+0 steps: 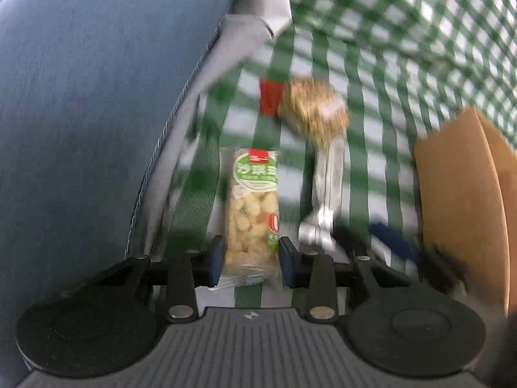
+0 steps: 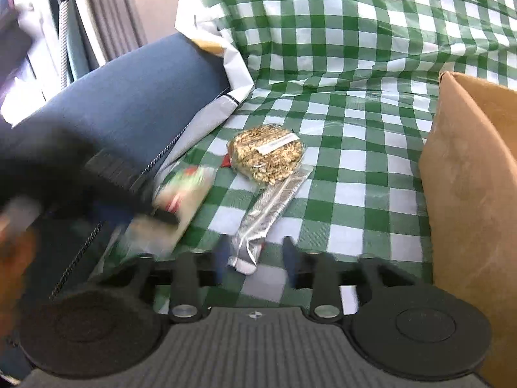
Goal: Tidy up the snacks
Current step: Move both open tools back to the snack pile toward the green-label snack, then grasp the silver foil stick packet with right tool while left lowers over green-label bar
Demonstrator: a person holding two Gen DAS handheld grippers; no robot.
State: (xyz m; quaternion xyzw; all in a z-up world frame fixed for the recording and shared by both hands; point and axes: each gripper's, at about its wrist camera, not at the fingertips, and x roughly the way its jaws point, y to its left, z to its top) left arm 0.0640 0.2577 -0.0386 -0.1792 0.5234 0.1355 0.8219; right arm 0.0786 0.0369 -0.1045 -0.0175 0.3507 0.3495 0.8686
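A snack bar (image 1: 253, 213) with a green label and pale puffed pieces sits lengthwise in my left gripper (image 1: 252, 255), whose blue pads are shut on its sides. The same bar (image 2: 184, 194) shows blurred at the left of the right wrist view. Ahead lie a round seeded cake (image 1: 313, 110) in clear wrap, a red packet (image 1: 270, 99) and a long silver packet (image 1: 326, 187). My right gripper (image 2: 255, 258) is open. The near end of the silver packet (image 2: 271, 207) lies between its fingers untouched, flat on the cloth. The seeded cake (image 2: 265, 153) is just beyond.
A green-and-white checked cloth (image 2: 355, 161) covers the surface. A brown cardboard box (image 2: 468, 194) stands at the right edge, also seen as the box (image 1: 462, 194). A blue cushion (image 1: 97, 97) rises on the left. White plastic sheeting (image 2: 232, 64) is bunched at the back.
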